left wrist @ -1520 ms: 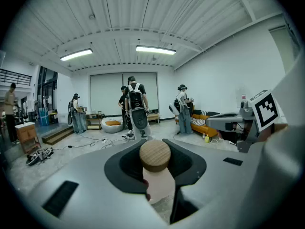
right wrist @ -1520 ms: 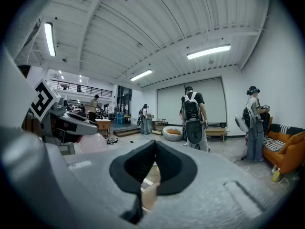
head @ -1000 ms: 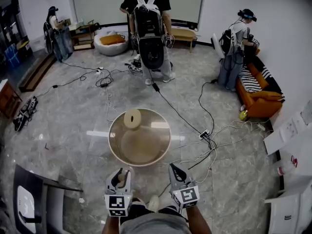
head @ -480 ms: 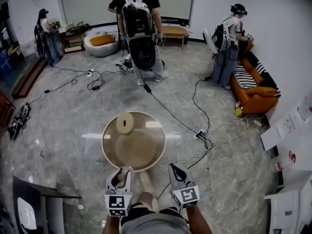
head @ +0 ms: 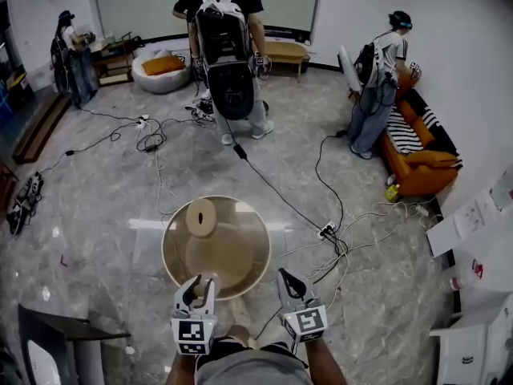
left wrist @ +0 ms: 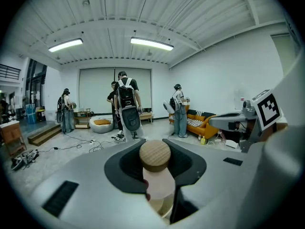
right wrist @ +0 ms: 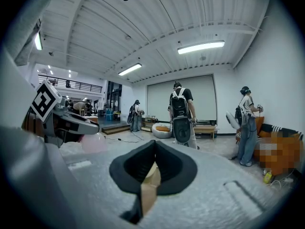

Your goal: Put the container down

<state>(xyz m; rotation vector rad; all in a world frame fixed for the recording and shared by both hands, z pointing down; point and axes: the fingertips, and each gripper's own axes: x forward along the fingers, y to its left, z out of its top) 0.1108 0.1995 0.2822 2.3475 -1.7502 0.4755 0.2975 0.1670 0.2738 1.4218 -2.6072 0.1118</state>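
The container [head: 234, 257], a wide round bowl, hangs just in front of me over the grey floor [head: 96, 175], not yet set down. I have it by its near side with both tools, so the weight is shared and it stays level. My left hand-held gripper [head: 196, 285] is half closed around a wooden knob [left wrist: 155, 155] on a pale stem. My right hand-held gripper [head: 290, 282] is pinched narrow on a thin tan edge [right wrist: 148, 184], which I take to be the rim. A second round wooden piece [head: 200, 217] sits at the far side inside the bowl; I cannot tell what it is.

Beyond the container, cables [head: 309, 203] run across the floor, one passing close on its right, so I judge I need a bare patch for it.

I count one container and two grippers. Four other people stand well beyond it: two together straight ahead [head: 228, 62], one far left [head: 68, 50], one far right [head: 377, 95] by the one orange sofa [head: 429, 167].
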